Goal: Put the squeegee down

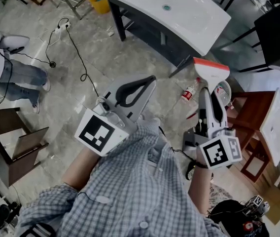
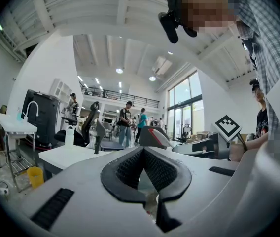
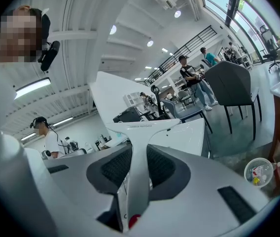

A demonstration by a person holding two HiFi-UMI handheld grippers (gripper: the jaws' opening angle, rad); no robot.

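A white squeegee (image 1: 210, 78) with an orange-red blade edge sticks out from my right gripper (image 1: 208, 98), whose jaws are shut on its handle. In the right gripper view the squeegee (image 3: 142, 154) runs up between the black pads, its T-shaped head on top. It hangs in the air in front of the white washbasin counter (image 1: 199, 31). My left gripper (image 1: 145, 85) is held beside it at the left, jaws shut with the tips touching and nothing between them. The left gripper view shows its black pads (image 2: 159, 174) meeting at the tip.
The white counter stands on a dark frame, with a black chair (image 1: 278, 31) at its right. A brown wooden stand (image 1: 251, 117) with a white panel sits at the right, a wire waste basket (image 3: 258, 172) near it. A cable (image 1: 78, 53) and a plastic bottle (image 1: 189, 93) lie on the marble floor. A seated person (image 1: 7, 68) is at the left.
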